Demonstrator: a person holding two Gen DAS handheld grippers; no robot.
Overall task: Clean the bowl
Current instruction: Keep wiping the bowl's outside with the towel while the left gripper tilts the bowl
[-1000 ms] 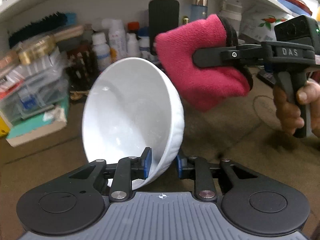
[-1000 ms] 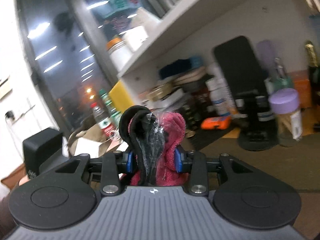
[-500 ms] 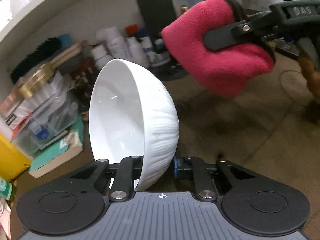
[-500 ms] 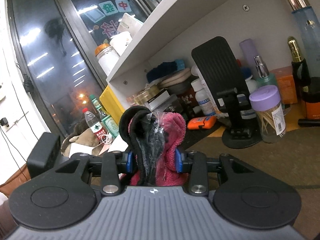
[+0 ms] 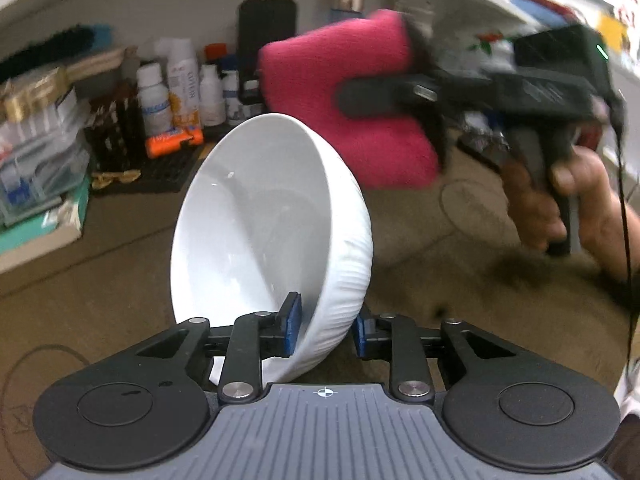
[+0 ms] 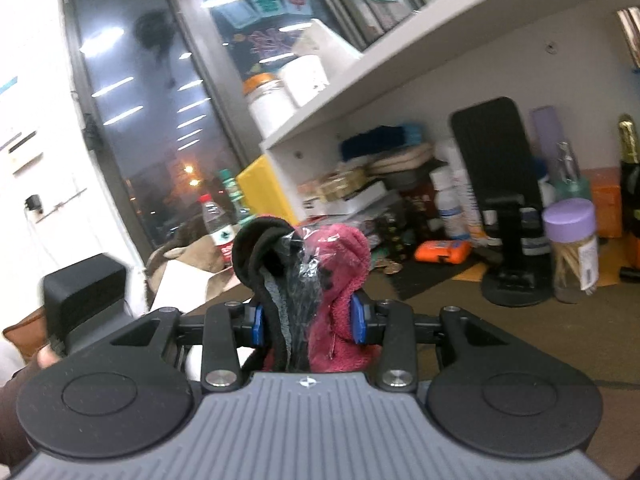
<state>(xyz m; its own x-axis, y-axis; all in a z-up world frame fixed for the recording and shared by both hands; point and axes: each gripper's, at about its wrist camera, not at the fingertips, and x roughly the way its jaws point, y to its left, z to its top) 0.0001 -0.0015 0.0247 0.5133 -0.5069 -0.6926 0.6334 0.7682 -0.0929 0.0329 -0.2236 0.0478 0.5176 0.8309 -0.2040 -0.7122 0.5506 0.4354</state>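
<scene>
Roughly centred in the left wrist view, the glossy white ribbed ceramic bowl [image 5: 272, 240] stood tipped on edge, its open inside facing left and its ribbed outside to the right. The left gripper [image 5: 326, 330] was clamped on the bowl's lower rim, one blue pad inside the wall and one outside; its jaws had just been opening a little, with the rim between them and the pads on the wall.

Up and to the right of the bowl, apart from it, the fluffy magenta cleaning cloth with black backing [image 5: 352, 100] hung in the right gripper [image 6: 308, 322], which was closed on the cloth, pads pressed into the pile on both sides. A bit of clear plastic film [image 6: 306, 276] was bunched in with the cloth.

The person's right hand [image 5: 560, 208] wrapped the pistol-style handle of that tool, blurred, at the right edge of the left wrist view.

Below lay a brown tabletop [image 5: 100, 288]. At the back stood white plastic bottles [image 5: 168, 84], a black phone stand [image 6: 500, 200], an orange packet [image 6: 442, 251] and a clear jar with a lilac lid [image 6: 572, 248], all under a white shelf [image 6: 440, 56]. A dark window [image 6: 160, 120] filled the left of the right wrist view.
</scene>
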